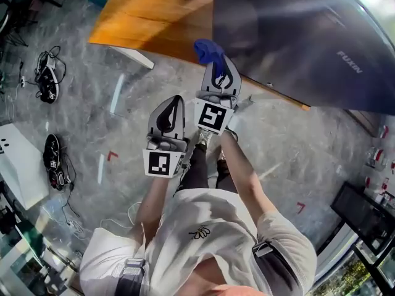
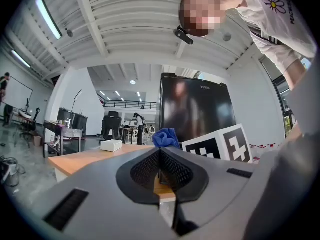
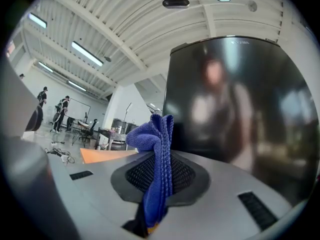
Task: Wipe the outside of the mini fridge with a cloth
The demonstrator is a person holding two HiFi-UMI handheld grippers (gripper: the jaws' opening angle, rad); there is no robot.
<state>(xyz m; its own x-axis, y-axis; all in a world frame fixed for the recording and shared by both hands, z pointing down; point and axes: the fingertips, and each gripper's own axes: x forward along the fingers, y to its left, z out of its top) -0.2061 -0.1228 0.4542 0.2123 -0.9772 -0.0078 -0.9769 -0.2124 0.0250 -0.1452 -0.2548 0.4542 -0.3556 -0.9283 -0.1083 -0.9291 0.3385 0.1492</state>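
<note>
Your right gripper (image 1: 218, 66) pinched the cloth (image 1: 207, 49), which bunched beyond its fingertips, with the fridge (image 1: 296, 36) close ahead. Your left gripper (image 1: 173, 106) had its fingers pressed together, empty.

You can read one brand name, FUXIN, in pale capitals on the dark door of the mini fridge (image 1: 296, 36). In the left gripper view it shows again near the door's top, very small. The lettering beside the flower on your shirt (image 2: 280, 19) is too small to read.
</note>
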